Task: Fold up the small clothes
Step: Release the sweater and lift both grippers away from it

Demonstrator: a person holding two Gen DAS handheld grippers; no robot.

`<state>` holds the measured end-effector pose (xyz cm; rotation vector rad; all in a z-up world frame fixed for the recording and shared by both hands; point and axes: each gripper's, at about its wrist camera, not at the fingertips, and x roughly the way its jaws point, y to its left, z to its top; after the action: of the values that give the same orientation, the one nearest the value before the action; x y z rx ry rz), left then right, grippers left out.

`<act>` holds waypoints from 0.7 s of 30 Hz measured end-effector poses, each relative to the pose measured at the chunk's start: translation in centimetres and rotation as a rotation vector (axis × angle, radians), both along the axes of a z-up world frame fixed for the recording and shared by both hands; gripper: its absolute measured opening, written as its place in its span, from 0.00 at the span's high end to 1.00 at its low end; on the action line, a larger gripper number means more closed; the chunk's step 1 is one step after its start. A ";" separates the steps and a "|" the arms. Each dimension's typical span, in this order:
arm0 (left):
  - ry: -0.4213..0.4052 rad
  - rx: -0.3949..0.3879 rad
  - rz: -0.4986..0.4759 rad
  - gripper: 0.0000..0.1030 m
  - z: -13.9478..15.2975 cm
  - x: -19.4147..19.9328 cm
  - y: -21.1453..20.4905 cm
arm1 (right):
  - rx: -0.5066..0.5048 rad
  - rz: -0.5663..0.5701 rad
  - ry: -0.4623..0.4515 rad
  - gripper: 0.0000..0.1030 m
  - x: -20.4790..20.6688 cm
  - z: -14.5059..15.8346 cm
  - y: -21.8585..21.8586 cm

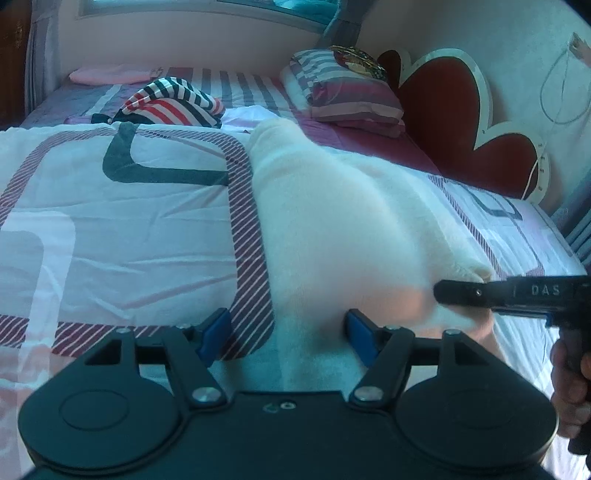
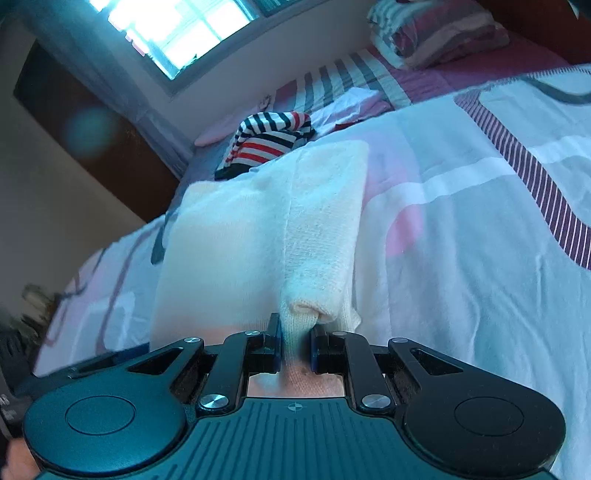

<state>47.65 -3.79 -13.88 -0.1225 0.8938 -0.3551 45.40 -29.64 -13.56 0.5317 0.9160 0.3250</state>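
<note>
A white knitted garment lies stretched across the bed and also fills the middle of the right wrist view. My left gripper is open, its blue pads on either side of the garment's near left edge, touching nothing firmly. My right gripper is shut on a bunched corner of the white garment and lifts it slightly; in the left wrist view it comes in from the right at the garment's near right corner. A red, white and navy striped garment lies crumpled farther back on the bed.
The bed carries a white quilt with maroon striped bands. Folded striped bedding and a pillow sit at the head, by a red heart-shaped headboard. A pink cloth lies at the far edge under the window.
</note>
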 end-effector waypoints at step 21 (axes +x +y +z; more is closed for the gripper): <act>-0.254 0.086 -0.104 0.56 5.9 -0.7 -2.9 | -0.348 -0.001 -0.318 1.00 -3.6 5.9 3.2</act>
<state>46.96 -6.68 -7.95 0.0481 0.6645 -0.4186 41.83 -26.39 -7.66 0.1523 0.6435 0.2333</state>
